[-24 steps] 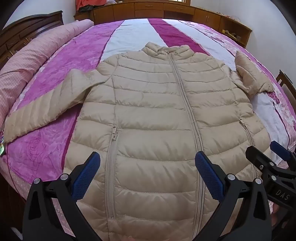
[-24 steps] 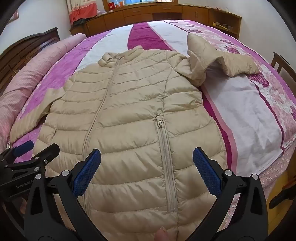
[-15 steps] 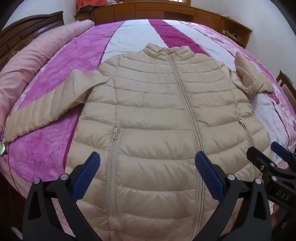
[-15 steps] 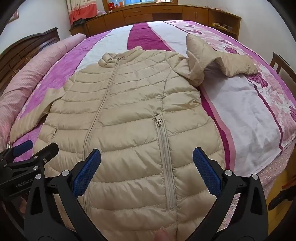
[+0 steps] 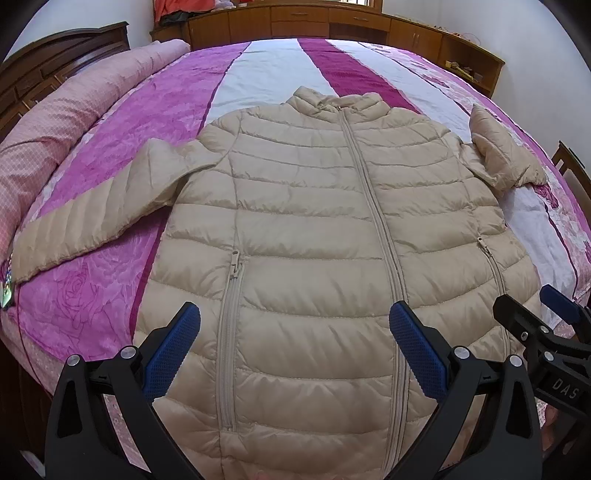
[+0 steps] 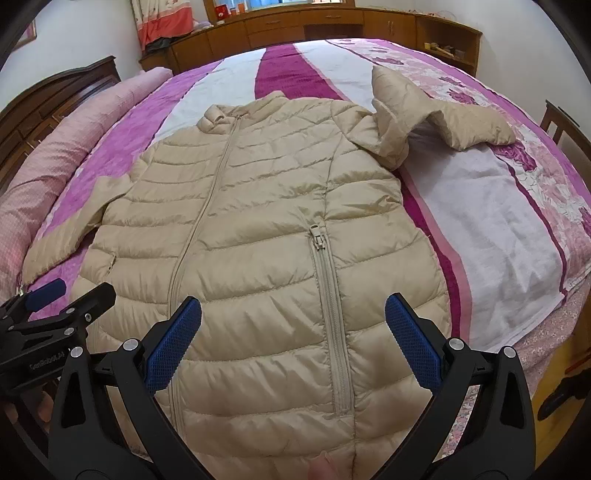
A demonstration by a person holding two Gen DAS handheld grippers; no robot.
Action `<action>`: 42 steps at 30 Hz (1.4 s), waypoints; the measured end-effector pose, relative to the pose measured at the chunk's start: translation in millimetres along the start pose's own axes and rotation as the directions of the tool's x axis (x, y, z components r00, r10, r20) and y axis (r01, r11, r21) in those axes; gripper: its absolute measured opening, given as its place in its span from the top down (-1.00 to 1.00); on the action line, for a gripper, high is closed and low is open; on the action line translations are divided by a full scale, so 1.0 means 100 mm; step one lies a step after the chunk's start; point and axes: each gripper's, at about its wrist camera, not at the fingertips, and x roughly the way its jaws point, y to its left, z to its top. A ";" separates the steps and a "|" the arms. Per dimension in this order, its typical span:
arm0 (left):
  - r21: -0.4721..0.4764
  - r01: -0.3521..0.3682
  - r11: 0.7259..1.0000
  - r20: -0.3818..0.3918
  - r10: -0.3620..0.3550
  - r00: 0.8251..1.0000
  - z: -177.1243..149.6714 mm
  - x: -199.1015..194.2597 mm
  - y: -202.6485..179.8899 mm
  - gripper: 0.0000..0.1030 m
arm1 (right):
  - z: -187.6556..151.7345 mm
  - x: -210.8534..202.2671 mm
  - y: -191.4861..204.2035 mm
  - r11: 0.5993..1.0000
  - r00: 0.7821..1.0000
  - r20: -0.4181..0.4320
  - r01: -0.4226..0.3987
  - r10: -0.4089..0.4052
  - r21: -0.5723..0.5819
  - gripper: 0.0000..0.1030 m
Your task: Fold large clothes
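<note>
A beige quilted puffer jacket (image 5: 314, 229) (image 6: 258, 229) lies front up and zipped on the bed, collar at the far end, hem toward me. One sleeve (image 5: 96, 214) stretches out flat to the left. The other sleeve (image 6: 432, 114) is bent up and crumpled at the right shoulder. My left gripper (image 5: 293, 345) hovers open above the hem near the left pocket zip, nothing between its blue pads. My right gripper (image 6: 293, 339) hangs open over the hem by the right pocket zip, empty too. Each gripper shows at the other view's edge.
The bed cover (image 5: 122, 122) is striped magenta, white and pink. A rolled pink quilt (image 5: 62, 107) lies along the left side by a dark wooden headboard (image 5: 55, 55). Wooden cabinets (image 6: 332, 26) line the far wall. A wooden chair (image 6: 565, 129) stands right of the bed.
Both grippers have drifted back slightly from the jacket; the jacket sits a little further away in both views. Jaws stay wide.
</note>
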 end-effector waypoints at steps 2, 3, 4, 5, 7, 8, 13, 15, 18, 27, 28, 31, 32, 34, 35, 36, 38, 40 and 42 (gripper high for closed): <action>0.000 -0.003 1.000 -0.002 0.003 1.000 0.01 -0.01 0.00 -0.91 | 0.00 0.00 0.01 1.000 1.000 0.000 0.003 -0.003 -0.003 -0.93; 0.001 -0.005 1.000 -0.002 0.005 1.000 0.01 -0.01 0.00 -0.91 | -0.01 0.01 0.01 1.000 1.000 -0.001 0.003 -0.003 -0.003 -0.93; 0.002 -0.006 1.000 0.000 0.006 1.000 -0.02 0.03 0.00 -0.91 | -0.01 0.01 0.01 1.000 1.000 -0.001 0.001 -0.001 -0.002 -0.93; 0.002 -0.008 1.000 0.000 0.008 1.000 -0.02 0.03 0.00 -0.91 | -0.01 0.01 0.00 1.000 1.000 -0.001 0.002 -0.002 -0.002 -0.93; 0.001 -0.009 1.000 0.001 0.009 1.000 -0.02 0.03 0.01 -0.91 | -0.01 0.01 0.00 1.000 1.000 -0.002 0.002 -0.002 -0.002 -0.93; 0.000 -0.009 1.000 0.001 0.009 1.000 -0.02 0.04 0.01 -0.91 | -0.02 0.01 0.01 1.000 1.000 -0.002 0.001 -0.001 -0.002 -0.93; -0.004 -0.012 1.000 -0.002 0.012 1.000 -0.03 0.06 0.02 -0.91 | -0.02 0.02 0.02 1.000 1.000 -0.005 0.000 0.000 -0.003 -0.93; -0.002 -0.011 1.000 -0.002 0.011 1.000 -0.02 0.04 0.02 -0.91 | -0.01 0.02 0.01 1.000 1.000 -0.004 -0.001 0.001 -0.002 -0.93; -0.001 -0.012 1.000 -0.001 0.012 1.000 -0.03 0.04 0.02 -0.91 | -0.01 0.02 0.01 1.000 1.000 -0.005 -0.002 0.002 -0.001 -0.93; 0.002 -0.011 1.000 0.001 0.011 1.000 -0.03 0.03 0.03 -0.91 | -0.01 0.01 0.03 1.000 1.000 -0.002 -0.005 0.005 -0.004 -0.93; 0.002 -0.011 1.000 0.000 0.011 1.000 -0.03 0.03 0.03 -0.91 | -0.01 0.01 0.03 1.000 1.000 -0.002 -0.005 0.005 -0.003 -0.93; -0.001 -0.010 1.000 0.000 0.010 1.000 -0.03 0.03 0.03 -0.91 | -0.01 0.00 0.03 1.000 1.000 0.002 -0.009 0.009 -0.004 -0.93; -0.003 -0.009 1.000 0.000 0.009 1.000 -0.03 0.02 0.03 -0.91 | -0.01 -0.01 0.04 1.000 1.000 0.005 -0.012 0.012 -0.004 -0.93; -0.005 -0.011 1.000 0.002 0.011 1.000 -0.04 0.01 0.03 -0.91 | -0.01 -0.03 0.05 1.000 1.000 0.007 -0.016 0.016 -0.006 -0.93; -0.005 -0.013 1.000 0.001 0.013 1.000 -0.04 0.00 0.03 -0.91 | -0.01 -0.03 0.06 1.000 1.000 0.009 -0.017 0.017 -0.007 -0.93; -0.005 -0.013 1.000 0.002 0.013 1.000 -0.04 0.00 0.03 -0.91 | -0.01 -0.04 0.07 1.000 1.000 0.011 -0.018 0.018 -0.009 -0.93; -0.004 -0.012 1.000 0.003 0.012 1.000 -0.05 -0.01 0.03 -0.91 | -0.01 -0.06 0.06 1.000 1.000 0.013 -0.020 0.020 -0.011 -0.93; -0.004 -0.012 1.000 0.003 0.012 1.000 -0.05 -0.02 0.03 -0.91 | -0.01 -0.07 0.07 1.000 1.000 0.015 -0.021 0.021 -0.011 -0.93; -0.004 -0.013 1.000 0.006 0.013 1.000 -0.05 -0.03 0.03 -0.91 | -0.03 -0.10 0.06 1.000 1.000 0.018 -0.022 0.022 -0.012 -0.93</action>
